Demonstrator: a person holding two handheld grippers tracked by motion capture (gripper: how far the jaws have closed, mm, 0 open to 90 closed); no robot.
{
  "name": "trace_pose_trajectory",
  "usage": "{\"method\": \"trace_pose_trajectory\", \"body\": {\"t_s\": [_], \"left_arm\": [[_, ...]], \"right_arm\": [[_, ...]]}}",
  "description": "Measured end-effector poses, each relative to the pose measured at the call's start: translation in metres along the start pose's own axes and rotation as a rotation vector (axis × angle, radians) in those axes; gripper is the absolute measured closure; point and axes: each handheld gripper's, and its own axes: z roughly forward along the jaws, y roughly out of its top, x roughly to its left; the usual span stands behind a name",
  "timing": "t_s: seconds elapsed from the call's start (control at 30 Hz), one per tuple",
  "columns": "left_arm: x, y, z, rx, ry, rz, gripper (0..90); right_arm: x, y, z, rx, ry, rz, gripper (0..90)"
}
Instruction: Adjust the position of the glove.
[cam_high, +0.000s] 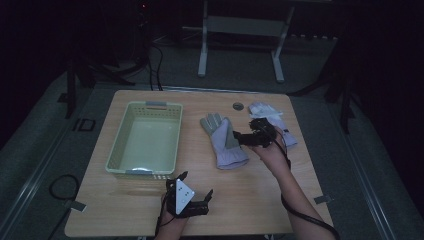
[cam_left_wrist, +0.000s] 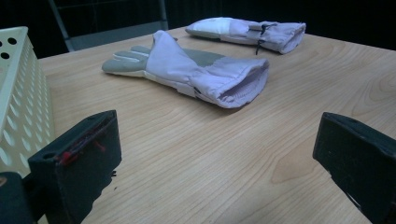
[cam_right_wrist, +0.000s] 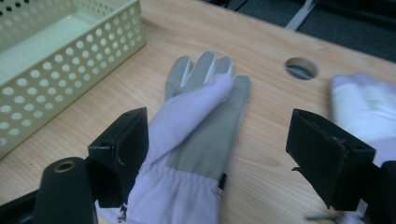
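**A:** What sits closest to the person's edge of the table (cam_high: 250, 200)?

**B:** The left gripper (cam_high: 197, 192), near the front edge and left of the middle, just off the front right corner of the basket (cam_high: 116, 150). Its jaws stand wide apart with only bare wood between them, as the left gripper view shows.

**A:** And the basket?

**B:** A pale green plastic one with rows of holes through its walls (cam_right_wrist: 70, 70). It takes up the left half of the table, its long sides running from front to back. I see nothing lying in it; the floor of it looks bare in the high view.

**A:** Where are the gloves?

**B:** The near glove (cam_high: 222, 140) lies flat around the middle of the table, right of the basket and apart from it, cuff toward the person and fingers toward the far edge. It is lilac with a grey palm patch (cam_right_wrist: 210, 126). The far glove (cam_high: 272, 120) lies toward the far right corner, partly behind the right hand.

**A:** The right gripper?

**B:** The right gripper (cam_high: 239, 137) is at the near glove's right side, pointing left across it. In the right gripper view its jaws are spread, one on each side of the glove's cuff end, not pressing on it.

**A:** Anything farther?

**B:** A round hole (cam_high: 238, 106) in the tabletop, by the far edge between the two gloves.
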Motion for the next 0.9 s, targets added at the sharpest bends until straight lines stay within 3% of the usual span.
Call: {"method": "trace_pose_trajectory", "body": {"t_s": [0.03,0.07,0.1,0.27,0.6,0.9], "left_arm": [[0.000,0.000,0.000,-0.001,0.000,0.000,1.1],[0.000,0.000,0.000,0.000,-0.001,0.002,1.1],[0.000,0.000,0.000,0.000,-0.001,0.003,1.1],[0.000,0.000,0.000,-0.002,-0.005,0.003,1.1],[0.000,0.000,0.000,0.000,-0.011,0.007,1.1],[-0.001,0.000,0.000,0.001,-0.010,0.012,1.1]], "right_arm": [[0.000,0.000,0.000,0.000,0.000,0.000,25.5],[0.001,-0.001,0.014,0.027,0.009,-0.012,34.9],[0.001,-0.001,0.014,0.027,0.009,-0.012,34.9],[-0.001,-0.008,0.049,0.110,0.021,-0.020,48.3],[-0.001,-0.030,0.092,0.216,0.009,-0.064,50.4],[-0.002,-0.038,0.097,0.219,0.032,-0.063,60.0]]}}
